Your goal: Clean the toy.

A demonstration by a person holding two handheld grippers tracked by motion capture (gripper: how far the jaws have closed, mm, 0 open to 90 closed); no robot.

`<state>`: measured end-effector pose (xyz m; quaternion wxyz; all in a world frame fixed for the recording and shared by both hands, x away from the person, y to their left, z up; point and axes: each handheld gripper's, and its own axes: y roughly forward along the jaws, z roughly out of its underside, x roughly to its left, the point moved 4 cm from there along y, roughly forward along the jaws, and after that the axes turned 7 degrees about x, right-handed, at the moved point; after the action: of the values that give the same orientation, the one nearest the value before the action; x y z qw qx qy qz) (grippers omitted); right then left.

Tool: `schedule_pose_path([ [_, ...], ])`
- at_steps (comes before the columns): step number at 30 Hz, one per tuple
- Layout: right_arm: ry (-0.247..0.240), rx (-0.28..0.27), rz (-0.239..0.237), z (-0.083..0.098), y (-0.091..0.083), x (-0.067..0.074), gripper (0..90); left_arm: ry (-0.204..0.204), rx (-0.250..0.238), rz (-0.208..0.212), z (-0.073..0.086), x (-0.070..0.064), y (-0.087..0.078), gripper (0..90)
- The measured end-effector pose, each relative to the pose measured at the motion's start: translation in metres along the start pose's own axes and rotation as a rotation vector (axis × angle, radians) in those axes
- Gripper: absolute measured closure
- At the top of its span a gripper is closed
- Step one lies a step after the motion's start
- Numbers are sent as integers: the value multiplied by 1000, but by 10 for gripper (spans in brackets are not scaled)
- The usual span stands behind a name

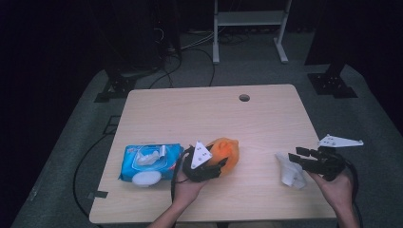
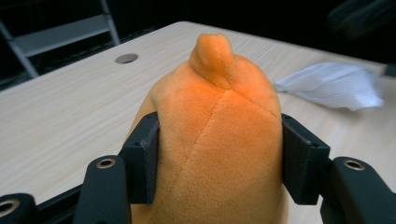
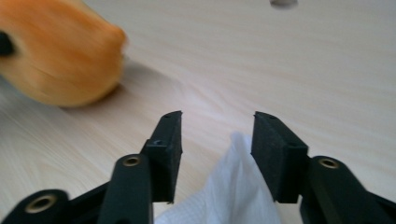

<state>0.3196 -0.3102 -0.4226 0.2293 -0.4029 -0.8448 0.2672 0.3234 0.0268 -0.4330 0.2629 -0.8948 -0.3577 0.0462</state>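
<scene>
An orange plush toy [image 1: 227,150] lies near the table's front middle. My left gripper [image 1: 216,165] is shut on it; in the left gripper view the two pads press into the sides of the plush toy [image 2: 219,121]. A crumpled white tissue [image 1: 291,171] lies at the front right. My right gripper [image 1: 293,157] hovers just over it, open. In the right gripper view the tissue [image 3: 233,191] pokes up between the spread jaws, close to the right pad [image 3: 275,149], and the blurred plush toy [image 3: 60,51] sits at upper left.
A blue pack of wet wipes [image 1: 149,163] lies left of the toy, with its white lid flap up. A cable hole [image 1: 244,98] is in the wooden table [image 1: 209,114] near the far edge. Stands and cables surround the table on the dark floor.
</scene>
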Motion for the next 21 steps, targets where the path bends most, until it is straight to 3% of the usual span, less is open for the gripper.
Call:
schedule_pose_path([
  [2,-1,-37,-70,-6,-1,9,486,-3,16,21,2,-5,7,371],
  [7,-85,-70,-202,-19,5,43,473,41,21,49,4,-22,7,309],
  [12,-139,-81,-311,-30,14,71,467,30,9,185,3,-40,3,283],
  [16,-162,-61,-344,-32,29,83,451,18,10,251,5,-45,-1,276],
  [21,-233,28,-375,-30,62,103,422,-15,10,338,10,-48,-9,252],
])
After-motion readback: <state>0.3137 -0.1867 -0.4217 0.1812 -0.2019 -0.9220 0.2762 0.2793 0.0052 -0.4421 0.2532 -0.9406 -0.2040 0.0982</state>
